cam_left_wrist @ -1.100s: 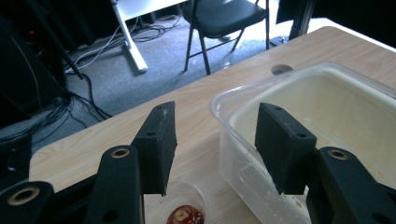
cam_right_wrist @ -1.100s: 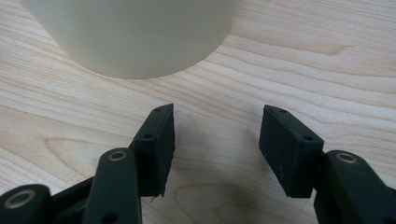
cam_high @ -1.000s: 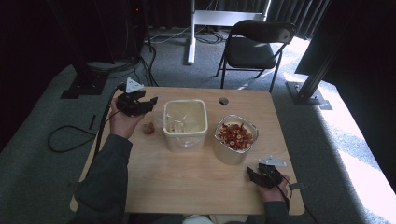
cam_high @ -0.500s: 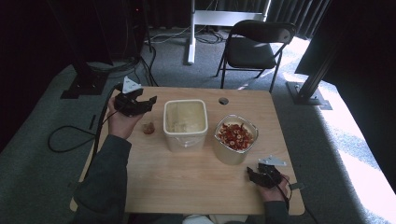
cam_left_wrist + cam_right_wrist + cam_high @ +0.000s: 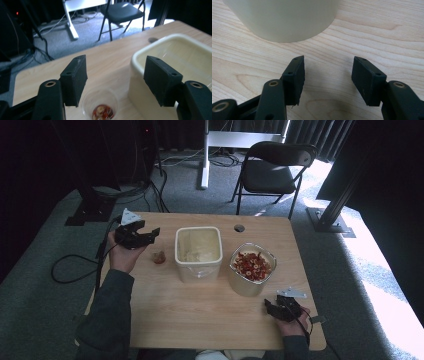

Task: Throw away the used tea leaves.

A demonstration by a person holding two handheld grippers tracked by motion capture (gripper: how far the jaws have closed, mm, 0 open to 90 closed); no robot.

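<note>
My left gripper (image 5: 149, 235) is held above the table's left side, pointing toward the empty cream tub (image 5: 198, 251). Its jaws (image 5: 116, 72) are open and have just been opening, with nothing gripped. Below the gap stands a small clear cup (image 5: 101, 110) with reddish-brown pieces in it, next to the tub (image 5: 175, 52). From above, that cup (image 5: 159, 257) sits just left of the tub. My right gripper (image 5: 274, 307) rests low near the front right, open (image 5: 328, 67) over bare wood, facing the base of the cream container (image 5: 282, 17) that holds red and white pieces (image 5: 251, 266).
The wooden table (image 5: 200, 320) has a small round hole (image 5: 239, 228) near its far edge. A black folding chair (image 5: 272, 170) and a white desk leg (image 5: 204, 155) stand beyond it. Cables (image 5: 70, 270) trail on the grey carpet at the left.
My left hand has drawn a little to the left and lower, away from the tub, with its jaws wider apart. The right hand has kept still.
</note>
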